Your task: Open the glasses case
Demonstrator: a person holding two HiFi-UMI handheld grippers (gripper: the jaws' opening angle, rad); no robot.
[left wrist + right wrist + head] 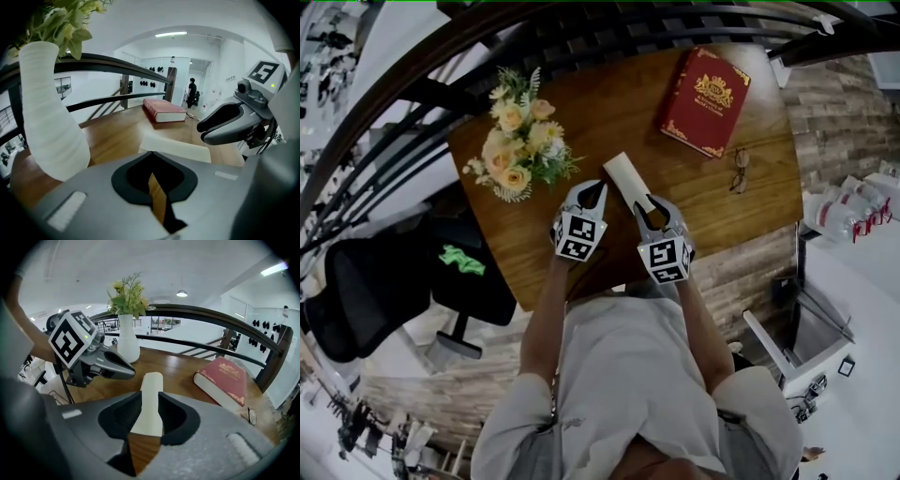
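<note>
1. The wooden table point(741, 234) carries a cream case point(627, 180), a red book point(705, 101), glasses point(739, 171) and flowers point(517, 136) in a white vase point(49, 112).
2. The case lies flat near the table's middle and looks closed. Its long axis runs away from the person on a slight diagonal. The flowers stand to its left and the glasses lie to its right, both apart from it. The book lies beyond it to the right.
3. The left gripper point(596, 190) sits just beside the case's left edge, pointing down and forward. Its jaw tips meet. Nothing is between them, and only a sliver of table shows through the hollow behind the tips. Whether it touches the case cannot be told.
4. The right gripper point(649, 204) is at the case's near end, also pointing down and forward. Its jaws stand partly apart, by about the width of the case. In the right gripper view the near end of the case lies in that gap, with one jaw along each long edge. No firm grip is visible, and whether the pads touch it cannot be told.
5. The two grippers are side by side, close together, with the near half of the case between them.
</note>
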